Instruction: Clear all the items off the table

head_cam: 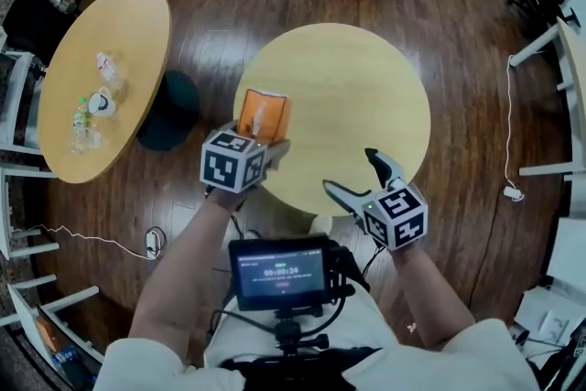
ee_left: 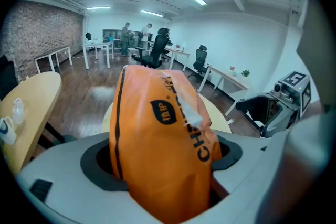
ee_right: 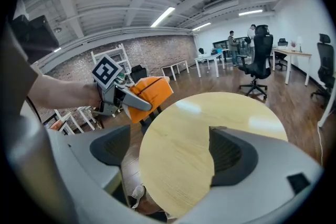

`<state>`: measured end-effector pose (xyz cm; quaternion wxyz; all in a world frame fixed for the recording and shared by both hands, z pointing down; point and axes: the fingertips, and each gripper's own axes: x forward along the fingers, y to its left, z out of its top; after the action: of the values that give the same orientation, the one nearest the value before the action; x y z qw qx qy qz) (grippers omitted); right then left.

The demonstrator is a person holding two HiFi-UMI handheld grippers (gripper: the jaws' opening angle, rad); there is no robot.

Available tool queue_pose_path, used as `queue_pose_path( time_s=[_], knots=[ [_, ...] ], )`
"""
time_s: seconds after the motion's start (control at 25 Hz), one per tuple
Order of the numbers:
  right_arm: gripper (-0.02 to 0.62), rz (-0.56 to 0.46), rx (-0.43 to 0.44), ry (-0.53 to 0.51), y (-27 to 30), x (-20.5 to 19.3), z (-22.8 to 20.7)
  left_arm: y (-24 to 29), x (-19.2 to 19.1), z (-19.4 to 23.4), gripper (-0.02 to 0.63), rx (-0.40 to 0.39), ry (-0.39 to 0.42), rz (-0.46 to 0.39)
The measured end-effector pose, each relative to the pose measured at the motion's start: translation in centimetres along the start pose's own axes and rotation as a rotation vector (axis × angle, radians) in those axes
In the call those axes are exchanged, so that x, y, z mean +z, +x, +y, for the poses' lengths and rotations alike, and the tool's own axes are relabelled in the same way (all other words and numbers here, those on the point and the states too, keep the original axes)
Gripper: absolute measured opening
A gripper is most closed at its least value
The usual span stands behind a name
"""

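left claw point(head_cam: 267, 145): clamped on orange bag point(head_cam: 263, 114), held up over left edge of desk point(head_cam: 366, 96), frame centre | right claw point(head_cam: 349, 171): wide apart, empty, lower right | desk top looks bare; only bag drop-off left

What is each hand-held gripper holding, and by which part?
Left hand-held gripper is clamped on the orange snack bag by one end; the rest sticks out past the jaws. Right hand-held gripper is open, holding nothing.
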<state>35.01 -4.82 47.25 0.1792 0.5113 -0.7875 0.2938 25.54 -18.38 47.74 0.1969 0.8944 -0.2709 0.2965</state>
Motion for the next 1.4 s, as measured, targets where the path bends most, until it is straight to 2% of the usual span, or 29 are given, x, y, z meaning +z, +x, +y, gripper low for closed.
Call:
queue_pose_path(
  time_s=[0.32, 0.52, 0.72, 0.88, 1.0, 1.24, 1.4],
  knots=[
    [0.479, 0.033, 0.079, -0.157, 4.6, 2.6, 10.2, -13.4, -7.0, 7.2, 0.419, 0.080, -0.096, -0.059],
    [0.479, 0.045, 0.094, -0.182, 6.3, 2.6, 17.8, -21.4, -12.6, 11.9, 0.419, 0.113, -0.161, -0.068],
    [0.479, 0.037, 0.071, -0.196, 8.4, 2.1, 23.9, -28.0, -17.3, 16.8, 0.419, 0.138, -0.191, -0.073],
    [0.479, 0.050, 0.077, -0.160, 10.1, 1.0, 26.9, -31.4, -19.7, 19.9, 0.419, 0.164, -0.219, -0.083],
    [0.479, 0.086, 0.114, -0.200, 11.2, 0.6, 29.0, -33.9, -20.9, 22.4, 0.419, 0.207, -0.268, -0.111],
    [0.479, 0.077, 0.145, -0.296, 13.1, 5.0, 29.3, -38.4, -20.4, 27.1, 0.419, 0.326, -0.329, -0.174],
    [0.479, 0.073, 0.178, -0.323, 15.1, 6.7, 28.7, -41.0, -20.1, 29.5, 0.419, 0.393, -0.342, -0.195]
  ],
)
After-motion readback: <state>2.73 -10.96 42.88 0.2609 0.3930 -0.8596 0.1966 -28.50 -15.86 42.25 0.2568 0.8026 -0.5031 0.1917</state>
